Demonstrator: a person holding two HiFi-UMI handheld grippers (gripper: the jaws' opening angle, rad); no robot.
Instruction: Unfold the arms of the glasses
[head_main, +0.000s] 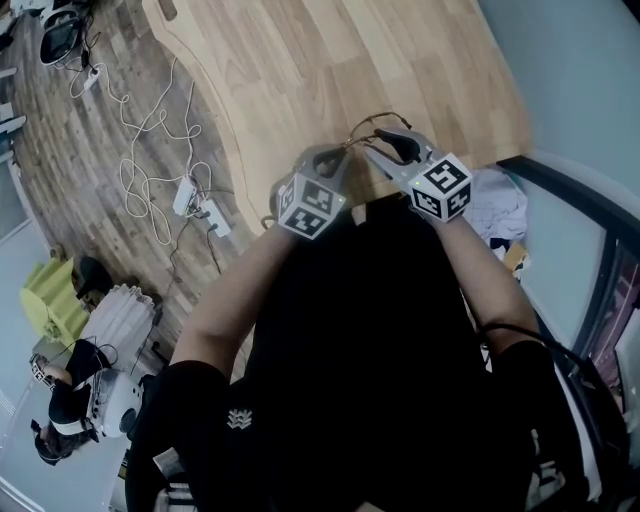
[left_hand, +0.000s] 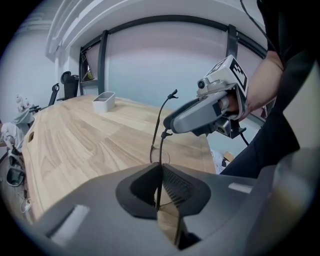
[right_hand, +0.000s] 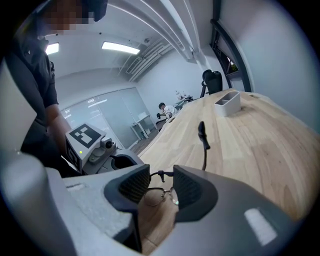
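Left tool is clamped on the glasses; my right tool, jaws apart, straddles the hinge, 1 arm rising upright beside it.

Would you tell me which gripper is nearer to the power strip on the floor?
Left. The left gripper holds the glasses above the edge of the table, toward the power strip; the right gripper is just beyond it, farther away.

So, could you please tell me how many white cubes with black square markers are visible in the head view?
2. One white cube with black square markers sits on the left gripper, the other on the right gripper; none seems hidden.
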